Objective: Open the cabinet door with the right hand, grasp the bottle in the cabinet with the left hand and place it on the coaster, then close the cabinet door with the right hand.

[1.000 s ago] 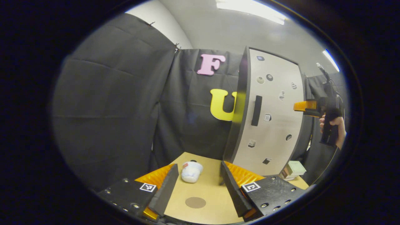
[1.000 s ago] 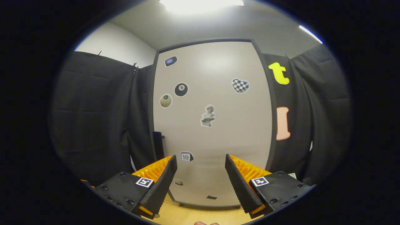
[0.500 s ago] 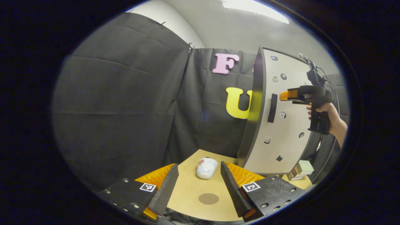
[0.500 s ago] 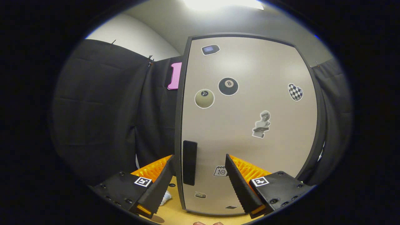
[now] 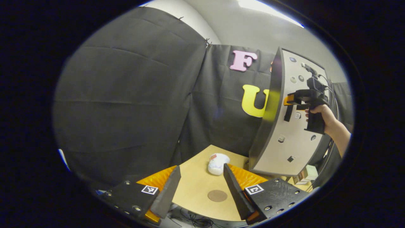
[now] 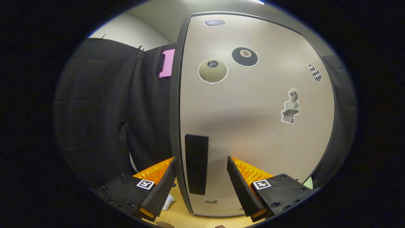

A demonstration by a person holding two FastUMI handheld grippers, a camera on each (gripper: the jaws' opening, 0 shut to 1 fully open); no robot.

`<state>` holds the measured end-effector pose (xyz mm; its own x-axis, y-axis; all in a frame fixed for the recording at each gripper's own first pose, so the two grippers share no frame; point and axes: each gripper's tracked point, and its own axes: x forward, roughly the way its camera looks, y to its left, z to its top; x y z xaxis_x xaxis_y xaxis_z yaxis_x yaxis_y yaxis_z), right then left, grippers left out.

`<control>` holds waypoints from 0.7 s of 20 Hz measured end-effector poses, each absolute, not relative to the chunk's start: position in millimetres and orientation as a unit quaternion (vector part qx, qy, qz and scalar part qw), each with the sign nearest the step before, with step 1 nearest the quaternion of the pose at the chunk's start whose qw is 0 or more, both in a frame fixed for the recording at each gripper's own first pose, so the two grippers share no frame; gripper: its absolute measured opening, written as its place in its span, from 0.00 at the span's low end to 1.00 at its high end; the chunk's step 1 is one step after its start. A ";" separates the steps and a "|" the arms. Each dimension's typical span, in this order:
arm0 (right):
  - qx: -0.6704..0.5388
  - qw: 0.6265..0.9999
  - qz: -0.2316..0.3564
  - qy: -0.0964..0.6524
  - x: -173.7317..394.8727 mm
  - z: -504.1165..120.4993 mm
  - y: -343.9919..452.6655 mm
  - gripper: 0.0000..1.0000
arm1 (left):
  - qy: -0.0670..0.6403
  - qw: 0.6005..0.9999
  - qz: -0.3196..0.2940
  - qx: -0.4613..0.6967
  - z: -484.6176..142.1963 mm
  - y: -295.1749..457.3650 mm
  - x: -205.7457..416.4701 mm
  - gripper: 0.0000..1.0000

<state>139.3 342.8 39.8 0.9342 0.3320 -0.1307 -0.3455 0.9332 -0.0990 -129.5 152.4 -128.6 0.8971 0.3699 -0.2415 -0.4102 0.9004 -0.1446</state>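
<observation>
Tall cabinet [image 5: 269, 126] at the far right of the wooden table [image 5: 193, 190], sticker-covered door [image 6: 253, 126] shut. Bottle presumably behind it, hidden for now.

Right gripper [image 6: 201, 160], held in a hand [image 5: 324, 115], spread wide and straddling the dark vertical handle [image 6: 196, 164] near the door's left edge. Nothing gripped yet, clear gaps on both sides of the handle. Left finger seemingly out past the door's edge, though hard to tell through the fisheye curve.

Left gripper [image 5: 201, 167] low over the near table edge, wide open and empty, well apart from the cabinet.

Small white container [image 5: 217, 164] on its side on the table near the cabinet's foot, possibly a bottle, too small to tell. Round brown coaster [image 5: 217, 195] nearer, bare.

Risks, biggest first:
- Whole cabinet dragged or tipped by a hard pull on a stiff door.
- Door swung out towards the white container and knocking it.
- Closing with one finger off the door's edge: pinch on door and handle together, or a jam.
- Shallow pinch on the slim handle, slipping off mid-pull.
</observation>
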 end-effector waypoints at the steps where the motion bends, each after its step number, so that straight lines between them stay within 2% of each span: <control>1: -0.056 0.982 0.171 0.061 139.9 37.2 344.5 0.89 | 0.108 0.968 0.203 -0.101 -131.8 153.8 -129.7 0.84; 3: -0.059 0.982 0.169 0.062 141.4 35.5 348.5 0.78 | 0.110 0.966 0.204 -0.109 -134.3 153.6 -128.8 0.84; 4: -0.068 0.983 0.162 0.059 142.5 34.8 348.8 0.66 | 0.109 0.967 0.204 -0.111 -133.7 152.2 -127.7 0.82; 6: -0.086 0.982 0.156 0.062 143.6 31.6 348.5 0.62 | 0.106 0.969 0.198 -0.106 -130.8 146.9 -125.1 0.82; 7: -0.079 0.983 0.155 0.066 142.6 31.2 350.8 0.53 | 0.107 0.970 0.195 -0.102 -129.5 144.1 -123.7 0.84; 8: -0.070 0.983 0.154 0.073 144.3 27.7 350.7 0.40 | 0.108 0.971 0.192 -0.096 -130.1 140.5 -122.3 0.84; 9: -0.061 0.983 0.154 0.078 142.2 30.2 349.9 0.36 | 0.110 0.972 0.189 -0.089 -129.3 137.5 -122.3 0.84; 11: -0.045 0.983 0.154 0.088 143.0 29.2 351.1 0.36 | 0.116 0.973 0.184 -0.075 -127.3 130.7 -124.2 0.84; 12: -0.044 0.983 0.155 0.088 143.9 30.0 350.4 0.30 | 0.117 0.974 0.182 -0.068 -126.1 127.4 -125.7 0.84; 13: -0.049 0.982 0.158 0.087 144.0 29.0 350.9 0.30 | 0.117 0.975 0.180 -0.063 -123.5 124.3 -127.9 0.84; 14: -0.056 0.981 0.165 0.082 144.2 29.0 351.1 0.25 | 0.116 0.975 0.179 -0.063 -121.5 121.1 -130.4 0.82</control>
<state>144.2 351.1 29.0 0.9321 0.3149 -0.1788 -0.3330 0.9393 -0.0820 -130.4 121.1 -121.5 0.9089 0.3344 -0.2492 -0.3637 0.9280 -0.0813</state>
